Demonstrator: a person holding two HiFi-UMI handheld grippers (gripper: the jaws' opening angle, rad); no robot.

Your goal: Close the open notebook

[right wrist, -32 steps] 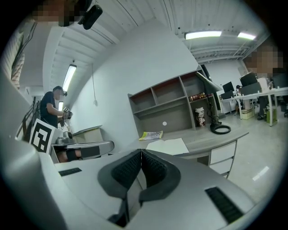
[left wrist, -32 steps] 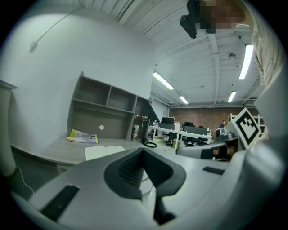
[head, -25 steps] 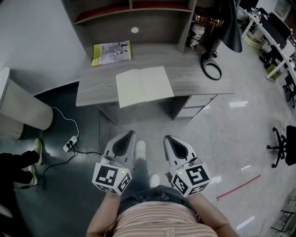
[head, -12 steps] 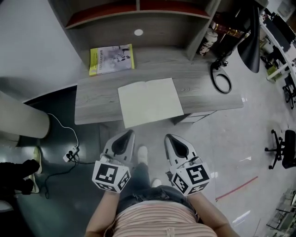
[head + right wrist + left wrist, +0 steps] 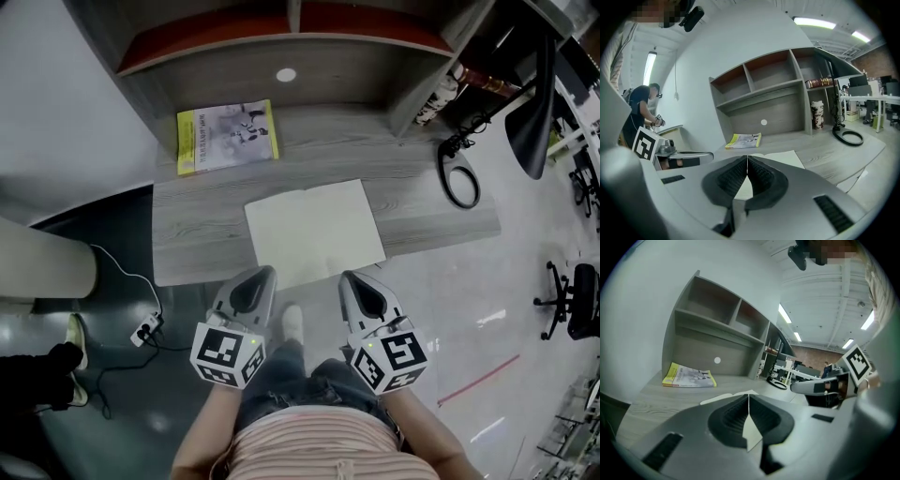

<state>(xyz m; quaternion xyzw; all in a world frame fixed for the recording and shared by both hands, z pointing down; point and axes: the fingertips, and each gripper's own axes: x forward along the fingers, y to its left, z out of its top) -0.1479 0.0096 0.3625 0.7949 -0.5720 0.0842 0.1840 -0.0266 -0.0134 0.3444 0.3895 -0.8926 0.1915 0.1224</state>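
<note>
The open notebook [image 5: 314, 234] lay flat on the desk [image 5: 202, 225] just ahead of the left gripper [image 5: 261, 278] and the right gripper [image 5: 348, 279] — spine running away from the person, one page facing each. Both were empty, jaws pressed together, about equally near its front edge

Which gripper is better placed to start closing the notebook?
Probably left: the left gripper sits by the outer left corner of the notebook; the right gripper sits mid-page. Both jaws are shut.

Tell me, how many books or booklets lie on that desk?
2. An open notebook lies at the desk front edge; a yellow booklet lies behind it, to the left.
</note>
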